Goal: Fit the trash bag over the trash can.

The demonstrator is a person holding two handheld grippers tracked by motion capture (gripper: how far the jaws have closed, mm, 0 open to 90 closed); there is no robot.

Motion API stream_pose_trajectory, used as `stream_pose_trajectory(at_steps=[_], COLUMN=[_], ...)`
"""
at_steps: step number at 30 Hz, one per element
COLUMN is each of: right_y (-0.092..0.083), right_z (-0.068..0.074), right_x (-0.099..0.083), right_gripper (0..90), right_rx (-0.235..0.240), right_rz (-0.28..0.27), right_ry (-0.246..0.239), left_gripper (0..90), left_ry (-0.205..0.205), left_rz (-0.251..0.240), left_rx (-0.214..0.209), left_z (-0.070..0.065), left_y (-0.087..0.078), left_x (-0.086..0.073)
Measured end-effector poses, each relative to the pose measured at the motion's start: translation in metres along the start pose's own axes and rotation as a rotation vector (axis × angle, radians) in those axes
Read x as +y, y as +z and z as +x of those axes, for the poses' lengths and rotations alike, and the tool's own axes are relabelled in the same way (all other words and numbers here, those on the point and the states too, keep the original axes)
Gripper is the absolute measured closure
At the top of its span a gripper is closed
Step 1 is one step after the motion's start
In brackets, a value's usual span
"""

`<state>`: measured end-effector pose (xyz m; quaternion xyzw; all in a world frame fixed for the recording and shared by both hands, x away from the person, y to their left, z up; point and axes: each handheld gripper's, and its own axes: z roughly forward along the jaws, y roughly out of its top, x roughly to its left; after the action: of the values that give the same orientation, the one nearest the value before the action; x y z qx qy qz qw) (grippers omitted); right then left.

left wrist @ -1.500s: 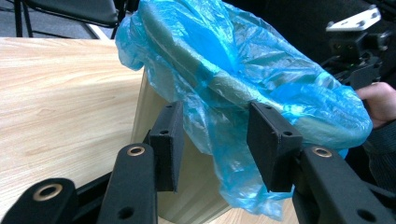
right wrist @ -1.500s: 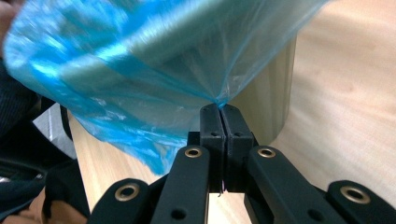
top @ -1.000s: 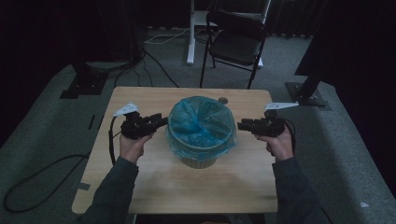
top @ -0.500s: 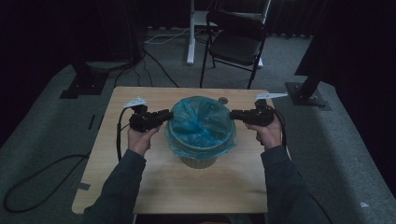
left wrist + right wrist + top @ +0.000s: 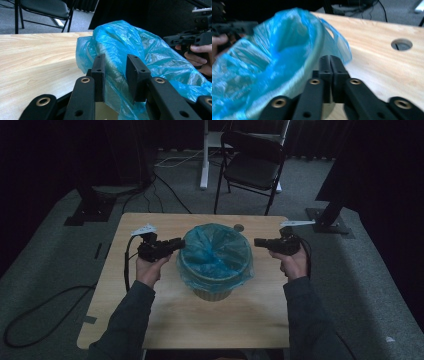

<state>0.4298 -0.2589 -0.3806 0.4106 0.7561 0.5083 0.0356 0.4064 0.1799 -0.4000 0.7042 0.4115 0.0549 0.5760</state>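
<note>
the bin (image 5: 212,290) with its blue bag (image 5: 216,251) stands mid-table (image 5: 150,320). the left gripper (image 5: 116,67) is at the bag's rim, jaws just closing, half apart, blue plastic between them. the right gripper (image 5: 329,66), just beside the opposite rim, has been closing too; its jaws meet, nothing visibly caught.

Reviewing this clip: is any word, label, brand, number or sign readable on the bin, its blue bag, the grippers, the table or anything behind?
None can be read.
Blue bag: plain plastic, no print.
Bin: no label on its visible wall.
Left gripper and right gripper: plain black, no markings legible.
Table: bare wood.
Chair: no lettering, though the background is dark.
</note>
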Motion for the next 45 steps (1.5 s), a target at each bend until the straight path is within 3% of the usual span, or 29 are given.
stream_pose_trajectory(at_steps=[3,7,12,19,32,41,43,45], right_y=[0.003,0.014,0.028,0.031,0.038,0.044,0.042,0.038], right_z=[0.006,0.012,0.011,0.011,-0.003,-0.009,-0.009,-0.010], right_x=[0.009,0.020,0.025,0.027,0.017,0.004,0.004,0.008], right_gripper=[67.8,65.0,70.2,89.7,90.0,90.0,89.5,78.3], right_rx=[0.008,-0.006,-0.019,0.005,-0.080,-0.073,-0.080,-0.088], right_rz=[-0.040,-0.026,0.000,0.009,0.089,0.178,0.172,0.133], right_ry=[-0.033,-0.078,-0.083,-0.079,-0.046,-0.042,-0.046,-0.036], left_gripper=[69.1,69.1,69.2,69.8,82.1,84.8,84.7,82.7], left_ry=[-0.002,-0.001,0.000,0.006,0.012,-0.019,-0.022,-0.026], left_rz=[-0.001,0.000,0.001,0.001,-0.043,-0.005,-0.016,-0.033], left_rx=[0.003,0.003,0.003,0.004,0.024,0.074,0.074,0.072], left_z=[0.000,0.000,0.000,-0.001,-0.001,0.010,0.010,0.010], left_y=[0.001,0.001,0.001,0.001,-0.006,-0.006,-0.007,-0.008], left_x=[0.000,0.000,0.000,0.001,0.000,-0.009,-0.008,-0.004])
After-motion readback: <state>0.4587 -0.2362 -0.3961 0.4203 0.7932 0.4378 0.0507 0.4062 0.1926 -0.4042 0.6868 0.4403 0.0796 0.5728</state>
